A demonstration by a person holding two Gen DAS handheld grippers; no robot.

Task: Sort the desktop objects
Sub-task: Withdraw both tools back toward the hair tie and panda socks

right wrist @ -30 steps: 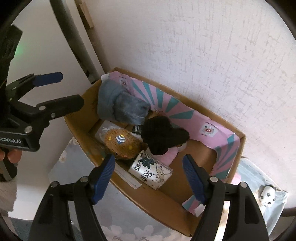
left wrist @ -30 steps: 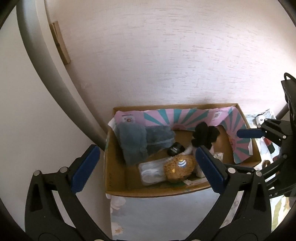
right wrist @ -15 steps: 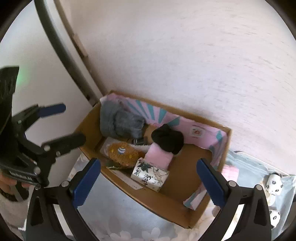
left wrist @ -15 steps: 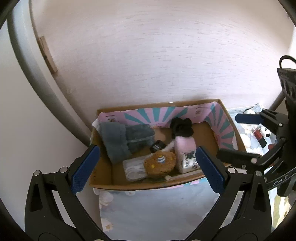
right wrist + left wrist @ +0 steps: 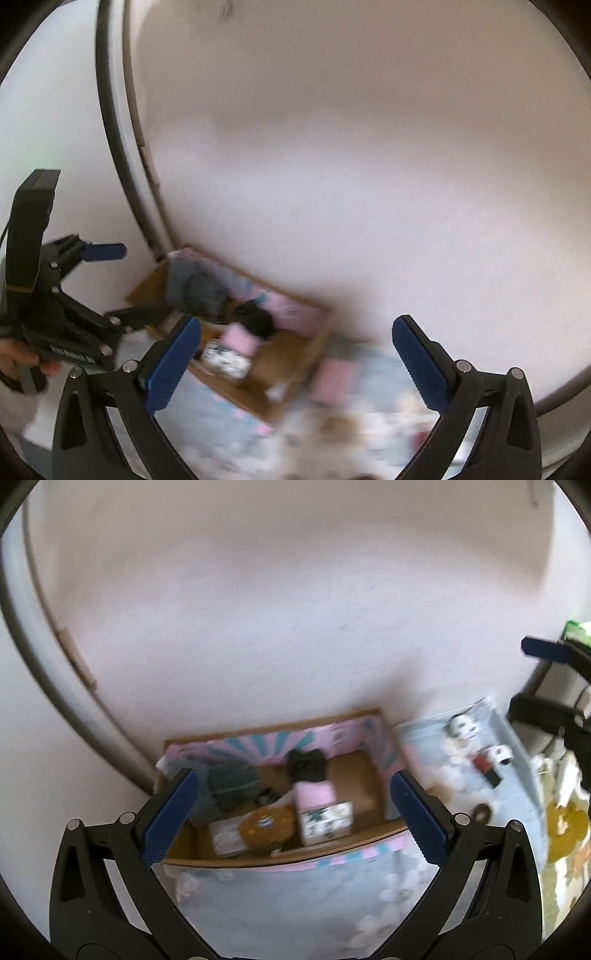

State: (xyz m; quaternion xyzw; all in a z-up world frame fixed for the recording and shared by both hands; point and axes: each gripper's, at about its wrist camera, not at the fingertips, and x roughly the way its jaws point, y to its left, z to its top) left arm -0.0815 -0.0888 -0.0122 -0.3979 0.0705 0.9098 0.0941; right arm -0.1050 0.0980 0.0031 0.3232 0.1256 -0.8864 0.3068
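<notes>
A cardboard box (image 5: 365,830) with a pink and teal liner stands against the wall. Inside lie a grey cloth (image 5: 231,784), a black fuzzy item (image 5: 306,766), a pink and patterned pack (image 5: 321,812), a brown round cookie-like item (image 5: 266,827) and a clear pack (image 5: 225,840). The box also shows blurred in the right wrist view (image 5: 280,363). My left gripper (image 5: 293,821) is open and empty, raised well above and in front of the box. My right gripper (image 5: 295,363) is open and empty, also high above the table.
To the right of the box, panda figures (image 5: 463,729), a red and black item (image 5: 485,768) and a small brown ring (image 5: 482,814) lie on the floral cloth (image 5: 295,904). A grey pipe (image 5: 55,686) runs down the left wall. The right wrist view is blurred.
Both grippers have pulled up and back from the box, which now looks smaller and lower. The right gripper has swung to the right. Both stay open and empty.
</notes>
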